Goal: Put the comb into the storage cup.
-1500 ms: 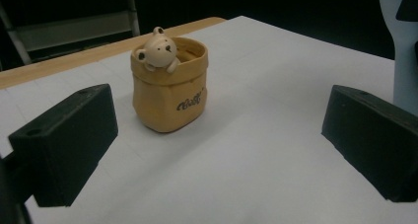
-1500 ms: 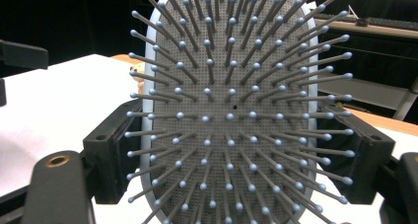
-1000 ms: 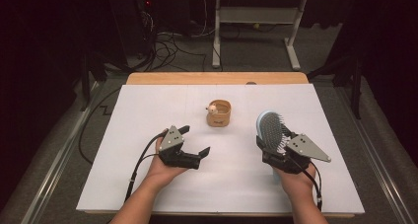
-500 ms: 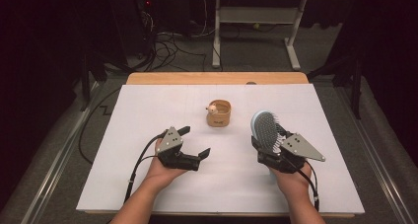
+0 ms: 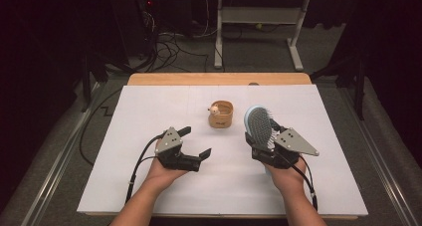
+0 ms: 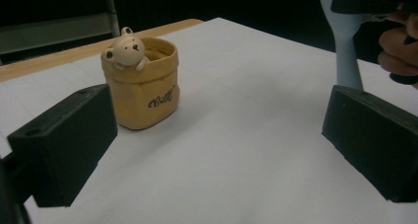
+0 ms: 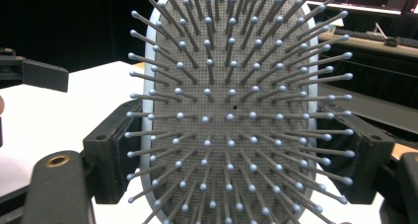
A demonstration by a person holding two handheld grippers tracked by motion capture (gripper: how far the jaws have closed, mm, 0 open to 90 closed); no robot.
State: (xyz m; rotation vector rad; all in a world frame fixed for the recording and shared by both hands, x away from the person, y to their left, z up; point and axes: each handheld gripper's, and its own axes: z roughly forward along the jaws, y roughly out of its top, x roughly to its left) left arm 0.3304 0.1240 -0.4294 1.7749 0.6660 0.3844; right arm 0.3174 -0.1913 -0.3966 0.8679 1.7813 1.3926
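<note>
Item one: the hairbrush (image 5: pixel 260 127), pale blue frame with a grey bristle pad. I have it in my right gripper (image 5: pixel 259 145), whose jaws press on the two edges of the oval head, one on either side. In the right gripper view the brush (image 7: pixel 231 110) stands upright between the black jaws, bristles facing the camera. From the high view I see the head raised above the white sheet (image 5: pixel 149 111), tilted, bristles turned toward the right side of the table, its top edge near the pouch. In the left gripper view the brush's pale blue handle (image 6: pixel 345 41) hangs down below the right hand (image 6: pixel 399 51).

Item two: the pouch (image 5: pixel 221 114), a small tan pot shaped like a folded bag, with a bear figure (image 6: pixel 125 49) peeking over its rim and dark script on the front. It sits upright on the sheet toward the far middle, just left of the brush head and apart from it. I cannot tell what is inside.

Item three: my left gripper (image 5: pixel 195 145). Its jaws stand wide apart with nothing between them; it sits low over the sheet, aimed across toward the right. In the left gripper view the pouch (image 6: pixel 140 86) shows beyond the left jaw, well short of contact.

Item four: the table (image 5: pixel 219 79), a wooden top showing as a strip beyond the far edge of the sheet.
</note>
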